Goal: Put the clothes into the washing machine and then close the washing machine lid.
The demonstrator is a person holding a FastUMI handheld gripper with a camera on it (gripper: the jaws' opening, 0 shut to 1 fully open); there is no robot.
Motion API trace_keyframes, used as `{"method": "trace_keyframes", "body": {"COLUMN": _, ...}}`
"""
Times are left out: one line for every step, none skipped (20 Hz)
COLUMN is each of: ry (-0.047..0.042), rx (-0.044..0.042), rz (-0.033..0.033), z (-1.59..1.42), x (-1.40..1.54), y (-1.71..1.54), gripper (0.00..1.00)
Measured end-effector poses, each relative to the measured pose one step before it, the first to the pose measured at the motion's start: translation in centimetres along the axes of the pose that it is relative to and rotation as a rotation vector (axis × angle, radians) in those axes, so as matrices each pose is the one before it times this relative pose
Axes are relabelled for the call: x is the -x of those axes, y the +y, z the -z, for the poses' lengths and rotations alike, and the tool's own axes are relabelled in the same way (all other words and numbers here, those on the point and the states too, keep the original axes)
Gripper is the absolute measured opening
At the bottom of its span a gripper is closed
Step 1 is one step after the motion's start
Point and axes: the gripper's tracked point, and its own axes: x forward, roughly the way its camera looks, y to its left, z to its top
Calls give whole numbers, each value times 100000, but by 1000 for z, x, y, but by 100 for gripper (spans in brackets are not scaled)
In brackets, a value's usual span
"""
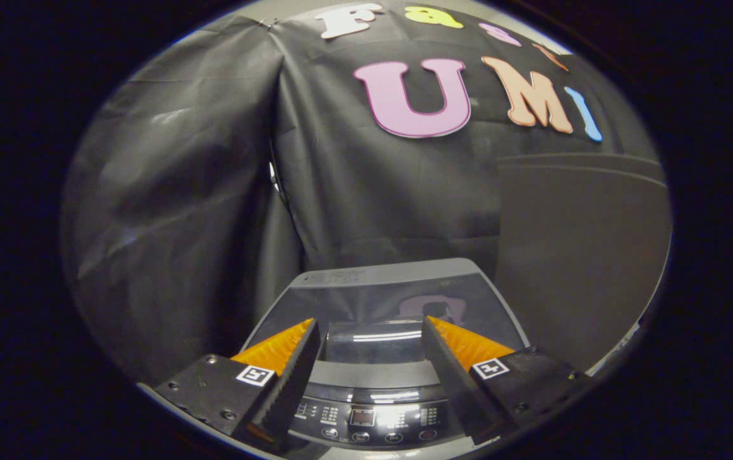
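Your claw [371, 329] hangs wide open with nothing between its two orange-faced fingers [277, 348]; each finger carries a small square marker on its black base. The washing machine [384, 358] sits directly below and ahead of you at 12 o'clock; its dark glass lid [382, 303] lies down flat over the tub, shiny with reflections, and shows in the gap between the fingers. The control panel [373, 421] with its small display and row of buttons lies nearest you, at 6 o'clock, between the finger bases; a grey panel [580, 255] stands at 2 o'clock beside the machine; black cloth [181, 223] hangs behind it.
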Motion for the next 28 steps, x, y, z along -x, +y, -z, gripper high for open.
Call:
{"method": "trace_keyframes", "body": {"ry": -715, "rx": 1182, "rz": -1015, "z": -267, "x": 787, "y": 219, "gripper": 97}}
{"method": "trace_keyframes", "body": {"ry": -1328, "rx": 1344, "rz": -301, "z": -593, "x": 281, "y": -51, "gripper": 97}}
{"method": "trace_keyframes", "body": {"ry": -201, "rx": 1966, "rz": -199, "z": -252, "x": 876, "y": 43, "gripper": 97}}
{"method": "trace_keyframes", "body": {"ry": -257, "rx": 1178, "rz": 365, "z": -89, "x": 1058, "y": 220, "gripper": 97}}
{"method": "trace_keyframes", "body": {"ry": -1624, "rx": 1546, "rz": -247, "z": -454, "x": 815, "y": 162, "gripper": 97}}
{"method": "trace_keyframes", "body": {"ry": 431, "rx": 2419, "rz": -1173, "z": -152, "x": 647, "y": 224, "gripper": 97}}
{"method": "trace_keyframes", "body": {"ry": -262, "rx": 355, "rz": 406, "z": -184, "x": 828, "y": -153, "gripper": 97}}
{"method": "trace_keyframes", "body": {"ry": 715, "rx": -386, "rz": 1222, "z": 121, "x": 600, "y": -339, "gripper": 97}}
{"method": "trace_keyframes", "body": {"ry": 440, "rx": -1995, "rz": 622, "z": -130, "x": 686, "y": -305, "gripper": 97}}
{"method": "trace_keyframes", "body": {"ry": -270, "rx": -2817, "rz": 538, "z": -224, "x": 864, "y": -163, "gripper": 97}}
{"method": "trace_keyframes", "body": {"ry": 842, "rx": -2663, "rz": -575, "z": -243, "x": 1174, "y": -46, "gripper": 97}}
{"method": "trace_keyframes", "body": {"ry": -50, "rx": -1108, "rz": -530, "z": -16, "x": 383, "y": 103, "gripper": 97}}
{"method": "trace_keyframes", "body": {"ry": 176, "rx": -103, "rz": -1520, "z": -114, "x": 832, "y": 118, "gripper": 97}}
{"method": "trace_keyframes", "body": {"ry": -658, "rx": 825, "rz": -1252, "z": -182, "x": 614, "y": 39, "gripper": 97}}
{"method": "trace_keyframes", "body": {"ry": -281, "rx": 1863, "rz": -878, "z": -122, "x": 801, "y": -47, "gripper": 97}}
{"method": "trace_keyframes", "body": {"ry": -911, "rx": 1868, "rz": -476, "z": -35, "x": 700, "y": -39, "gripper": 97}}
{"method": "trace_keyframes", "body": {"ry": -407, "rx": 1279, "rz": 6, "z": -173, "x": 676, "y": -214, "gripper": 97}}
{"method": "trace_keyframes", "body": {"ry": -558, "rx": 865, "rz": -125, "z": 60, "x": 476, "y": -161, "gripper": 97}}
{"method": "trace_keyframes", "body": {"ry": 270, "rx": -106, "rz": -424, "z": -33, "x": 549, "y": -122, "gripper": 97}}
{"method": "trace_keyframes", "body": {"ry": -997, "rx": 164, "rz": -237, "z": -301, "x": 385, "y": -122, "gripper": 97}}
{"method": "trace_keyframes", "body": {"ry": -39, "rx": -349, "rz": -809, "z": -230, "x": 552, "y": -84, "gripper": 97}}
{"method": "trace_keyframes", "body": {"ry": -1618, "rx": 882, "rz": -214, "z": -525, "x": 646, "y": -178, "gripper": 97}}
{"method": "trace_keyframes", "body": {"ry": -817, "rx": 131, "rz": 397, "z": -468, "x": 671, "y": -399, "gripper": 97}}
{"method": "trace_keyframes", "body": {"ry": -2083, "rx": 217, "rz": 1273, "z": -772, "x": 634, "y": -506, "gripper": 97}}
{"method": "trace_keyframes", "body": {"ry": -1495, "rx": -122, "rz": 595, "z": -644, "x": 618, "y": -473, "gripper": 97}}
{"method": "trace_keyframes", "body": {"ry": -1366, "rx": 144, "rz": 1236, "z": -695, "x": 625, "y": -515, "gripper": 97}}
{"method": "trace_keyframes", "body": {"ry": -1769, "rx": 350, "rz": 649, "z": -820, "x": 753, "y": -479, "gripper": 97}}
{"method": "trace_keyframes", "body": {"ry": -1825, "rx": 139, "rz": 590, "z": -805, "x": 567, "y": -358, "gripper": 97}}
